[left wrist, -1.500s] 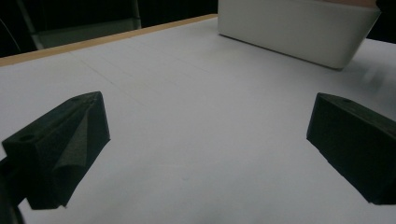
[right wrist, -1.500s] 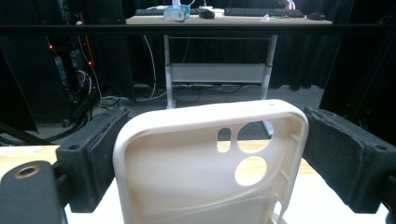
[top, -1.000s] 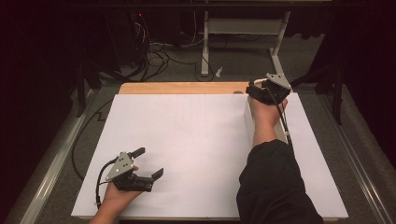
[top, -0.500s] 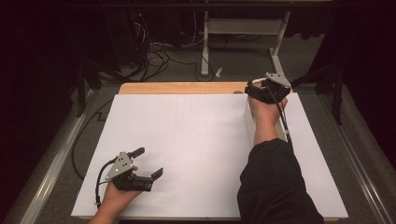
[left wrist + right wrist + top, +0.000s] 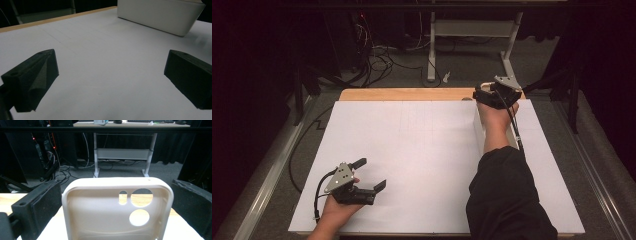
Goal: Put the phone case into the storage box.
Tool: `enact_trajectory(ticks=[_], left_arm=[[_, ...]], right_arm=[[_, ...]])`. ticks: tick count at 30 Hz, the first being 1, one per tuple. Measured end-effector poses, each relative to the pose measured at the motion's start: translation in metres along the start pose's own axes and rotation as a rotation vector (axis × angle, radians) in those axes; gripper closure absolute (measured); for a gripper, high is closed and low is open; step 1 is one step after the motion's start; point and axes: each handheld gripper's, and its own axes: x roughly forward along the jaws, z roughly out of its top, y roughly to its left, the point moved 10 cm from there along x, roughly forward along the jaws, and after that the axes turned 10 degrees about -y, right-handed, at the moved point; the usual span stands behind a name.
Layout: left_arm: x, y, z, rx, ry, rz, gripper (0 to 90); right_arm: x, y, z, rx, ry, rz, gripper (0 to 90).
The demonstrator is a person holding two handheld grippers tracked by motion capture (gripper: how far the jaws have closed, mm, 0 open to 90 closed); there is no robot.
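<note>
Cream phone case (image 5: pixel 117 210) stands between the right tool's (image 5: pixel 492 95) spread jaws at one o'clock, probably ready for gripping, while the left tool (image 5: pixel 362 182) idles open at seven on the desk (image 5: pixel 422 145).

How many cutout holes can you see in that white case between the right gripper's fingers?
3. In the white case: a small slot upper middle, a large round hole beside it, and another round hole below. The case's lower part is out of frame.

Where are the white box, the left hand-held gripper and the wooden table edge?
white box (image 5: pixel 160 15): left gripper view, its side wall.
left hand-held gripper (image 5: pixel 369 174): high view, between its open jaws.
wooden table edge (image 5: pixel 407 94): high view, far strip.
</note>
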Motion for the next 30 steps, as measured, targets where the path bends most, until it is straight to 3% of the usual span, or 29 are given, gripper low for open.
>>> enact_trajectory(ticks=[12, 30], left_arm=[[0.001, 0.0, 0.0, 0.002, 0.003, 0.001, 0.6], [0.0, 0.002, -0.001, 0.006, 0.012, 0.018, 0.7]], right_arm=[[-0.002, -0.003, 0.005, 0.004, -0.006, 0.001, 0.0], [-0.02, 0.001, 0.013, 0.002, 0.004, 0.046, 0.0]])
